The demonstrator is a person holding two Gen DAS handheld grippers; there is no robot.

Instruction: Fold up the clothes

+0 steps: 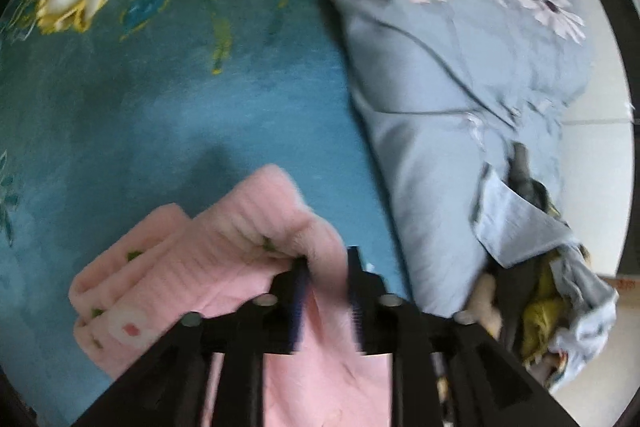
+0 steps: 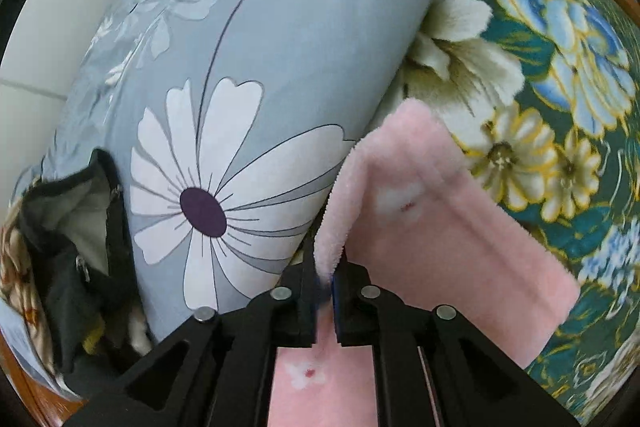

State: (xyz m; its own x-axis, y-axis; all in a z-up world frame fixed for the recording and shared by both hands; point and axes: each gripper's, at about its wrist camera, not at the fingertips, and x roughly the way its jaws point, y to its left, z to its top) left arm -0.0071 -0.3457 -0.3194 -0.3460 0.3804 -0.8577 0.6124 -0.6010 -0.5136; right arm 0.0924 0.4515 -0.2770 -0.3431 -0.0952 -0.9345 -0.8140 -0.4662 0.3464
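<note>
Pink garment [image 1: 224, 259] blurred (lower edge cropped).

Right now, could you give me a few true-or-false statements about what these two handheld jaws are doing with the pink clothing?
1. The left gripper pinches the fluffy pink garment. True.
2. The right gripper is empty. False: it grips an edge of the same pink garment.
3. The garment lies over a teal floral blanket. True.
4. The grey-blue daisy-print duvet is plain red. False: it is grey-blue with white daisies.
</note>
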